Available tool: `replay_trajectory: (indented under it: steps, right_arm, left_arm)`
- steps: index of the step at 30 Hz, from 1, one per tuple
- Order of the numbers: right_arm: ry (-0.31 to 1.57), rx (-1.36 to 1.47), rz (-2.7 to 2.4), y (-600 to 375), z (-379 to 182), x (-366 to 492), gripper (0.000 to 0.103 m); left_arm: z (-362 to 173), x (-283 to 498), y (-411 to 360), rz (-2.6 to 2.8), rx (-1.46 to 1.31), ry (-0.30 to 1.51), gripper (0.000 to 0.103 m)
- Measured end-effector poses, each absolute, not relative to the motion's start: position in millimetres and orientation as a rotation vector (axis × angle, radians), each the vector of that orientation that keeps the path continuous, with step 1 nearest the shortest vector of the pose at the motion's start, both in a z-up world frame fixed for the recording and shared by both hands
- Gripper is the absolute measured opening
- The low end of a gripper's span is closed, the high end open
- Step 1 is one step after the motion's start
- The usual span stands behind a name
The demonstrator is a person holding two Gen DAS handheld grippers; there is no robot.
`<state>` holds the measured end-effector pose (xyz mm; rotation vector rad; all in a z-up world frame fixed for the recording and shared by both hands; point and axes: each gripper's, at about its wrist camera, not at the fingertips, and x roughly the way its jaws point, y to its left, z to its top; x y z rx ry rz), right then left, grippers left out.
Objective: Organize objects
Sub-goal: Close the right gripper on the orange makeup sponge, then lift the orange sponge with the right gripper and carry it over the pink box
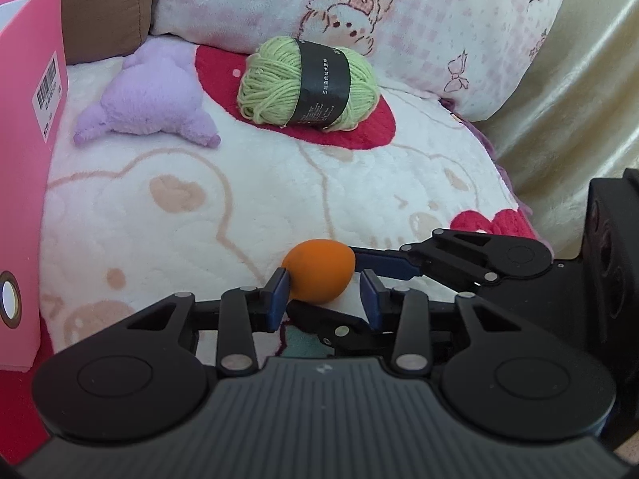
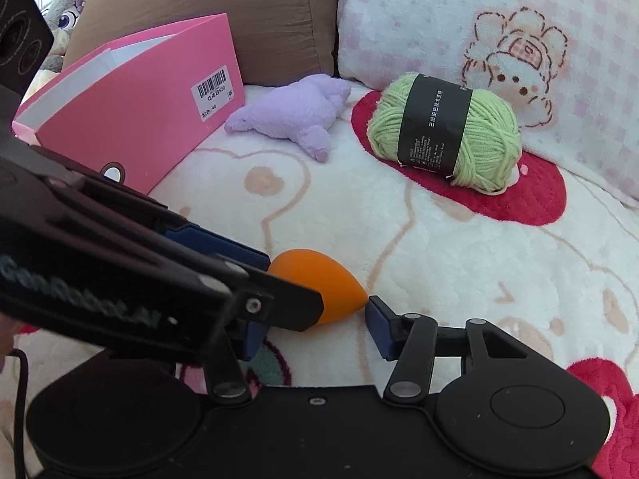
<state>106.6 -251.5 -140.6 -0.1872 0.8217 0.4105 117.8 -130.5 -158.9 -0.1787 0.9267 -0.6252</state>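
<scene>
Fleece blanket, white with pink cartoon outlines and red patches, covers the whole work surface. All places below are given from the orange egg-shaped sponge, which lies on the blanket near the bottom centre of both views.

Checked pink-and-white pillow: well behind the sponge, to the right. Brown cushion: well behind it, to the left.

Pink box, barcode sticker on its side, open top: behind and left of the sponge, well apart.

Green yarn ball with a black paper band: behind the sponge, slightly right, resting on a red patch.

Purple plush toy: behind and left of the sponge, between box and yarn.

Left gripper: its left pad touches the sponge, the right pad stands clear; not clenched.

Right gripper: its right pad sits just at the sponge's pointed tip, the other pad hidden behind the left gripper's finger. Whether it grips, cannot tell.
</scene>
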Motion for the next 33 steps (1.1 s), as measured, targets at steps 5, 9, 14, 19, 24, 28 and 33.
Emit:
replay_trajectory:
  steps: [5,9,14,19,24,28,33]
  right_arm:
    - [0.775,-0.281,0.389,-237,-136,95,0.056]
    - [0.784,-0.283,0.405,-235,-130,93,0.056]
    - [0.798,-0.279,0.424,-234,-125,90,0.056]
    - [0.798,-0.299,0.489,-237,-117,79,0.056]
    - [0.791,-0.295,0.525,-239,-106,71,0.056]
    - [0.787,-0.293,0.537,-236,-97,64,0.056]
    - [0.789,-0.292,0.538,-231,-89,56,0.057]
  left_arm:
    - [-156,112,-127,-0.635,-0.182,0.927,0.035]
    - [-152,108,-121,-0.644,-0.193,0.933,0.035]
    - [-145,102,-116,-0.677,-0.198,0.948,0.037]
    - [-133,92,-113,-0.709,-0.192,0.982,0.038]
    - [-122,82,-106,-0.722,-0.22,0.98,0.038]
    - [-115,78,-102,-0.71,-0.225,0.988,0.039]
    - [-109,73,-95,-0.71,-0.243,0.993,0.039]
